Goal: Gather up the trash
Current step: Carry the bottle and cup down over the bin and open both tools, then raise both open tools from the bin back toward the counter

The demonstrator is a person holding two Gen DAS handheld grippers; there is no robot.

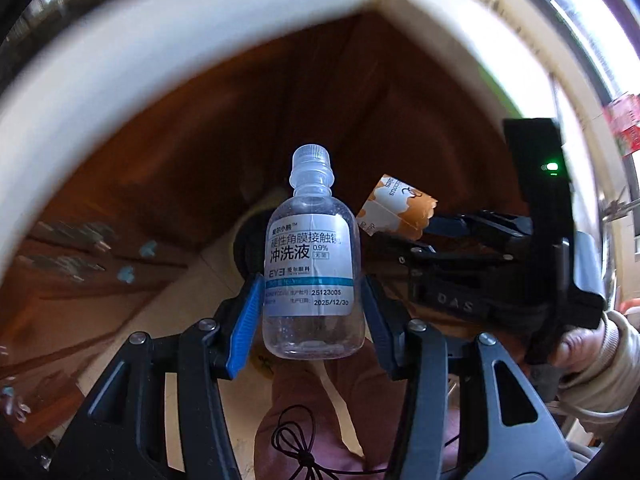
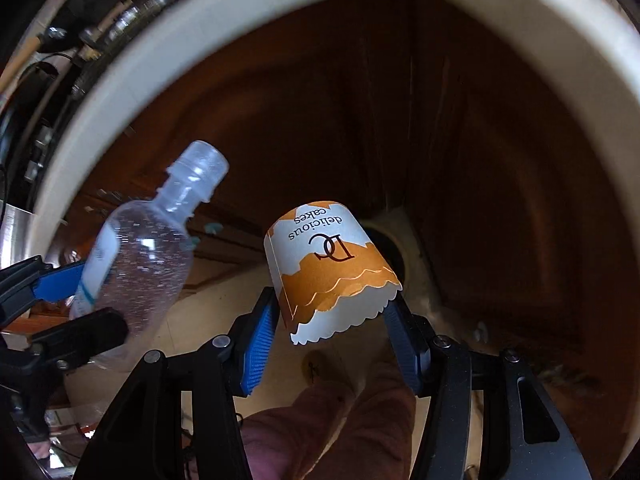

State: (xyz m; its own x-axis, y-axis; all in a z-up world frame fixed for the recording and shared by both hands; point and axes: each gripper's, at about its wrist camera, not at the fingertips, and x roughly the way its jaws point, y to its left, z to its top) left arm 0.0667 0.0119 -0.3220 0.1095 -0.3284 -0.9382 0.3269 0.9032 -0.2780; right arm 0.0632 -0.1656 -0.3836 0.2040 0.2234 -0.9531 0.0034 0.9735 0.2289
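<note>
Dark wood cabinet [image 1: 248,128] under white counter edge [image 1: 120,60], pale floor [image 2: 208,312]

Clear glossy plastic bottle [image 1: 313,264], matt paper cake cup [image 2: 330,268], dark wood cabinet [image 2: 480,120]

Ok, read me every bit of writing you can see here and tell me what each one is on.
Clear bottle label: "冲洗液", "0.9%", "EYE", "25123005", "2025/12/30"
The label's top line and smallest print: too small to read
Paper cake cup, printed upside down: "DC", "delicious cakes"
Right tongs body: "DAS"
</note>
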